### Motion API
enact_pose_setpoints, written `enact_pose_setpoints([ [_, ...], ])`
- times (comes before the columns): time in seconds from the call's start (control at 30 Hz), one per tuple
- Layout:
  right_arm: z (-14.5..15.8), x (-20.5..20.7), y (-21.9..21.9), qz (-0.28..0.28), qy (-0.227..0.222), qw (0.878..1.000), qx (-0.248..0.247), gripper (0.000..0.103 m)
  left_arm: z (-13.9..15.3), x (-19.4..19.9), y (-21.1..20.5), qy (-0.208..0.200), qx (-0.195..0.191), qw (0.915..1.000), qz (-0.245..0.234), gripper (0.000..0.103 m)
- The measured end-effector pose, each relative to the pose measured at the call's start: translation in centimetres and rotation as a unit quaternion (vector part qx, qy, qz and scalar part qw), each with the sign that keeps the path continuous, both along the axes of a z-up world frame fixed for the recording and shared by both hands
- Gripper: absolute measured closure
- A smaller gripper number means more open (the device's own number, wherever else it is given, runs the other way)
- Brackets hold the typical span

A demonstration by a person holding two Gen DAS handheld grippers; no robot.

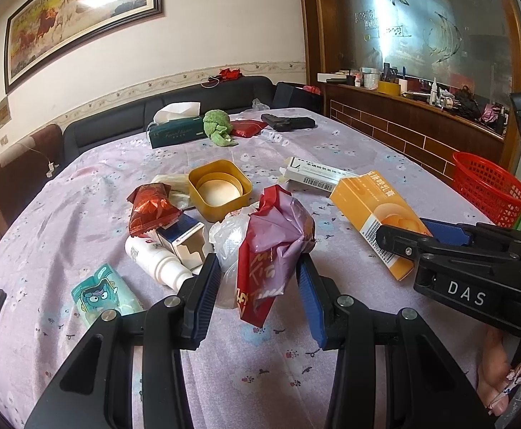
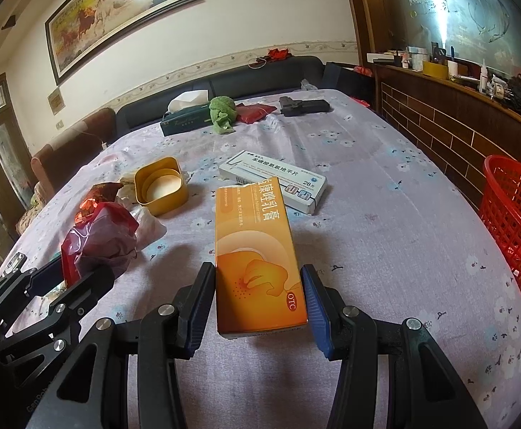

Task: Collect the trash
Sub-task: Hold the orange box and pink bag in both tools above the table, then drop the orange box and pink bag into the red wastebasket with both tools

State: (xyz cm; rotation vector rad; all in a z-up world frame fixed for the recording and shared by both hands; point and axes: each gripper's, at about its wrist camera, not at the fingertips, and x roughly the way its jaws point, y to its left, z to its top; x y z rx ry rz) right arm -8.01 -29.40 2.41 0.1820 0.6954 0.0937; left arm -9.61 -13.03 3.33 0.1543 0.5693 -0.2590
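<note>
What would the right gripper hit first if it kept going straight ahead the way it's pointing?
The right gripper already has the orange box between its fingers. Straight beyond the box's far end lies the white medicine box, probably the first thing met, though depth is unclear.

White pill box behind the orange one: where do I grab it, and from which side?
Take the white pill box across its two long sides near the middle, coming from above. It lies flat and slants across the tablecloth, so turn the jaws to match. Its near corner sits right by the orange box, so stay toward the far half.
</note>
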Motion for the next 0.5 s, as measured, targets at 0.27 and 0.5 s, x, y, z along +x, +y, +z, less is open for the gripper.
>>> enact_pose_setpoints([
  [0.27,0.2,-0.3,-0.1,-0.004,-0.004,1.0,-0.002,0.051,0.2,0.4,0.6,0.015,-0.021,0.9997,-0.004,0.061],
  [0.5,2.1,-2.2,-2.5,-0.025,-0.022,0.999,0.001,0.051,2.1,0.5,-0.2,0.033,-0.046,0.9979,-0.032,0.061],
])
